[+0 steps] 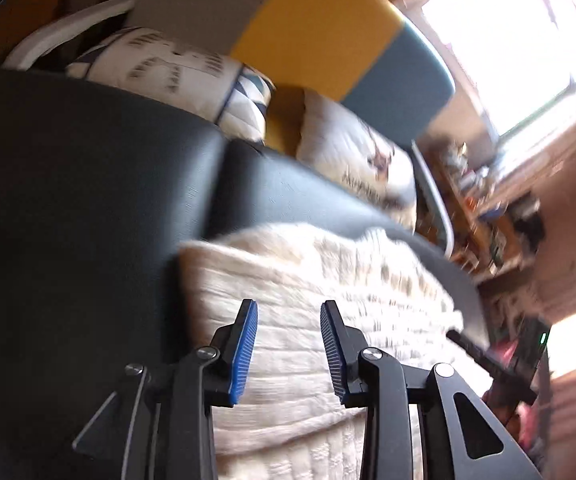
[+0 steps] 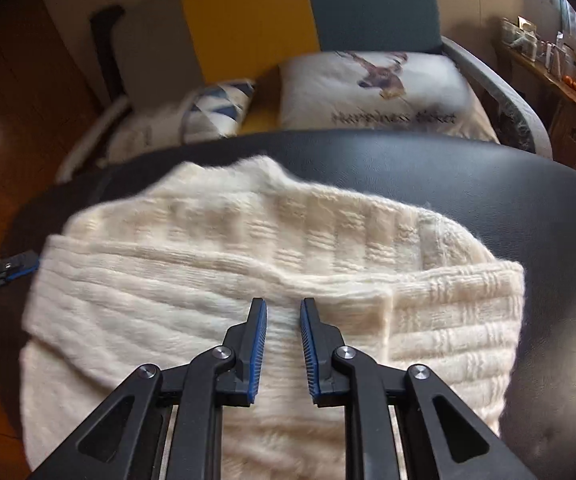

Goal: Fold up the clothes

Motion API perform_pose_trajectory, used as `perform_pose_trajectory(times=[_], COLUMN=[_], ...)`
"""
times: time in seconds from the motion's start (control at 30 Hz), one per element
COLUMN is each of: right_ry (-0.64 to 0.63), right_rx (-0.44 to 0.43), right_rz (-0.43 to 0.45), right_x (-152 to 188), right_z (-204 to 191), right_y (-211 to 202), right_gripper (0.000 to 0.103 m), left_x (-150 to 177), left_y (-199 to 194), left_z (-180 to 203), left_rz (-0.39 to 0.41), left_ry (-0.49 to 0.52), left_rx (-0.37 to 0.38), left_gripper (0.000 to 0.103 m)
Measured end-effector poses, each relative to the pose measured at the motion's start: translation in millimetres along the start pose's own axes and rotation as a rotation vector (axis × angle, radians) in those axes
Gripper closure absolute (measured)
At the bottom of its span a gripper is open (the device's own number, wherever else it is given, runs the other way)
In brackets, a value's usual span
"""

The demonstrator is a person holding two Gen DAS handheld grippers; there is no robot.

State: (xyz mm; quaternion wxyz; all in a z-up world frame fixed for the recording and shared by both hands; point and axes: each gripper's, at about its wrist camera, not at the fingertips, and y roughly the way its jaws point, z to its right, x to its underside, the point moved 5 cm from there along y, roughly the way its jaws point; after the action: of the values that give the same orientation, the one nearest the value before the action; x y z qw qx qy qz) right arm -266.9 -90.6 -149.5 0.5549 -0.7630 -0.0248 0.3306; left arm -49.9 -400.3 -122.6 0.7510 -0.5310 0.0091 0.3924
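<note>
Lying folded on one black seat point(image 2: 448, 168), one cream sweater point(image 2: 248, 260); both grippers' jaws slightly parted, empty.

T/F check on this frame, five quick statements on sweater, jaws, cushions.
1. The cream knit sweater lies on a black padded surface. True.
2. The right gripper clamps a fold of the sweater. False: its jaws stand apart above the knit, with nothing between them.
3. The left gripper holds a pillow. False: its jaws are open over the sweater.
4. A cushion with a deer print sits behind the black surface. True.
5. The sweater is red. False: it is cream white.
</note>
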Motion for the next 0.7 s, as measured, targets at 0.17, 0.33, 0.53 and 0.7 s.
perform_pose_trajectory(times=[0.17, 0.33, 0.53, 0.7], right_ry=[0.046, 0.082, 0.081, 0.296], right_rx=[-0.040, -0.115, -0.105, -0.203], right_rz=[0.041, 0.071, -0.043, 0.048], right_x=[9.1, 17.0, 48.0, 58.7], right_z=[10.5, 19.4, 28.8, 51.6], right_y=[1.7, -35.9, -23.8, -51.5], right_gripper=[0.087, 0.085, 0.085, 0.086], left_x=[5.7, 4.8, 45.0, 62.0], left_y=[40.4, 21.4, -4.8, 3.0], left_z=[11.6, 20.6, 31.8, 35.9], left_rz=[-0.037, -0.003, 0.023, 0.017], left_ry=[0.079, 0.064, 0.057, 0.109], left_rx=[-0.175, -0.176, -0.087, -0.173], left_gripper=[0.070, 0.070, 0.061, 0.061])
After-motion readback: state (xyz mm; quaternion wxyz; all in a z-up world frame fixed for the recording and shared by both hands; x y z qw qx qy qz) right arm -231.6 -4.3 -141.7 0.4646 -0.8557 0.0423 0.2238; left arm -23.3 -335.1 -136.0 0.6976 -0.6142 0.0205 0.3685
